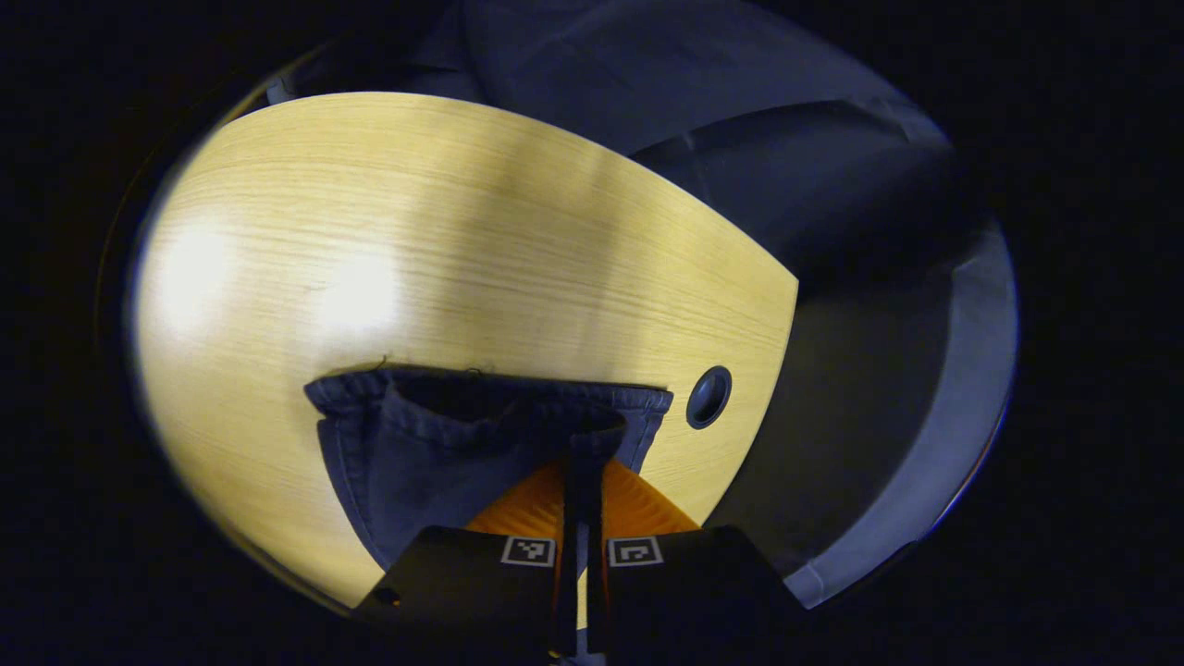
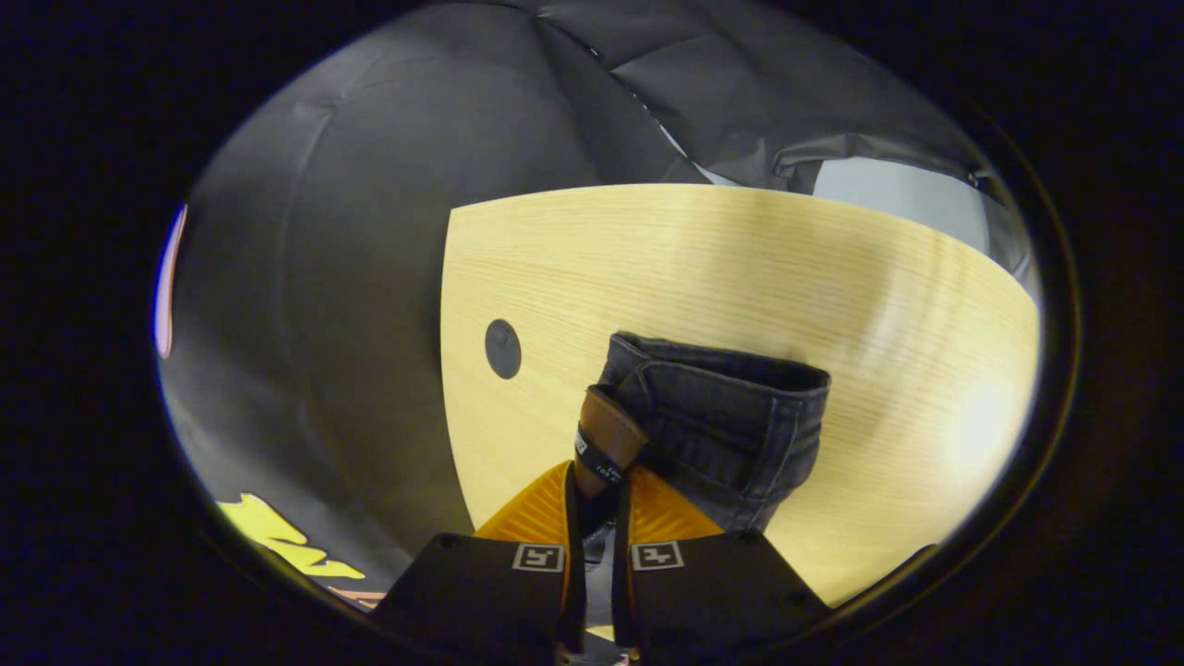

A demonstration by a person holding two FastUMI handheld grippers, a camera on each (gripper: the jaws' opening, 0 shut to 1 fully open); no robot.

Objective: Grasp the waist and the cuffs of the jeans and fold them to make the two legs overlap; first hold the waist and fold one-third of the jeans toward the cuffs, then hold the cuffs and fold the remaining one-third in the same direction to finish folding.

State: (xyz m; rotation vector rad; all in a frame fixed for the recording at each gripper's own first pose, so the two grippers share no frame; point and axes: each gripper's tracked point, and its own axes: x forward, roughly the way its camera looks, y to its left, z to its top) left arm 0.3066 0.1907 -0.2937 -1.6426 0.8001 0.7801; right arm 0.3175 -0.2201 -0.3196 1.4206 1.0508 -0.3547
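Denim jeans (image 1: pixel 435 453) lie on the wooden table (image 1: pixel 370 231) beside its round hole (image 1: pixel 709 397). At that hole's left, the left gripper (image 1: pixel 583 462) pinches their hem; to its right, the right gripper (image 2: pixel 597 490) clamps the waistband with its leather patch (image 2: pixel 606 435).

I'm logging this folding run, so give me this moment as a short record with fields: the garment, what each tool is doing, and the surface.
garment: dark jeans, bunched at the tools
left tool: shut on a hemmed edge of the jeans
right tool: shut on the jeans by the brown patch
surface: light wooden table with a round cable hole
fold stage: cannot tell from these views
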